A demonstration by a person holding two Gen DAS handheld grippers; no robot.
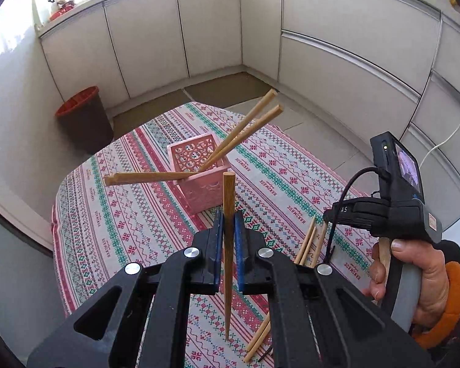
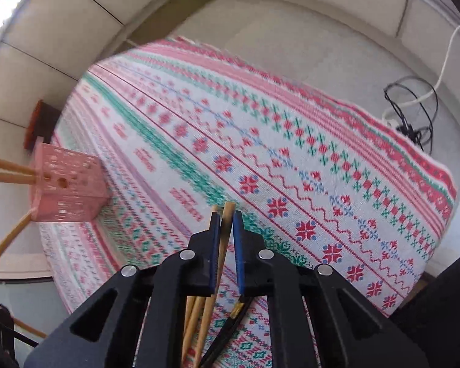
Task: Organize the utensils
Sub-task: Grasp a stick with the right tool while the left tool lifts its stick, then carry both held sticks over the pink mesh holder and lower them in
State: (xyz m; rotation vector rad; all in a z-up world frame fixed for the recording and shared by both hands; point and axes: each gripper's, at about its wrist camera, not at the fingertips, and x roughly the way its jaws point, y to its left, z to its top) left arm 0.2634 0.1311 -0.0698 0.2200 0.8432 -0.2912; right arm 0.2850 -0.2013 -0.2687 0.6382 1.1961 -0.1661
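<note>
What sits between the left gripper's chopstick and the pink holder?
Nothing visible on the way. The left gripper is shut on one chopstick, and only bare tablecloth lies before the pink holder. Three chopsticks already lean out of its open top, crowding part of the mouth.

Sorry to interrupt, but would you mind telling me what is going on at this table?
A person is sorting chopsticks into a pink basket, which already holds three. The left hand-held gripper is shut on one chopstick, held above the tablecloth. The right hand-held gripper is shut on another chopstick from the loose pile.
</note>
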